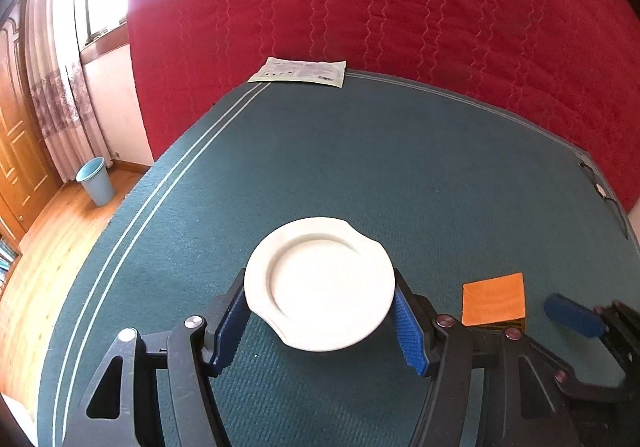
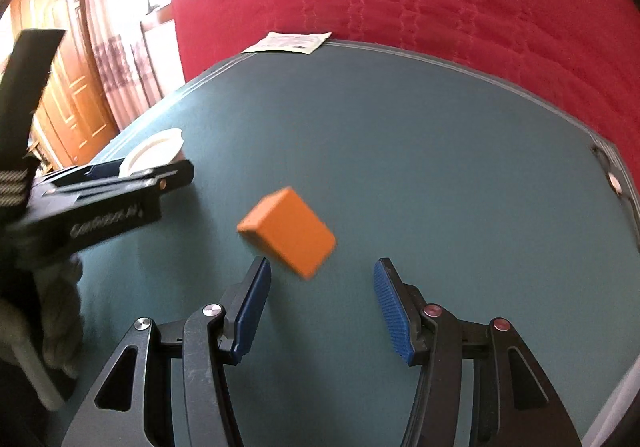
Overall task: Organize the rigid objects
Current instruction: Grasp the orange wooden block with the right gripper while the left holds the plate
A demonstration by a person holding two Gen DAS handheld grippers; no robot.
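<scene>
In the lower centre of the frame the left gripper holds a white plate between its blue pads, above the green mat. An orange block lies at the lower right, and the right gripper shows beside it at the right edge.

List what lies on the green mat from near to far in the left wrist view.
White plate between the left hand-held gripper's pads → orange block, off to the right beside it → bare green mat → paper packet at the far edge.
</scene>
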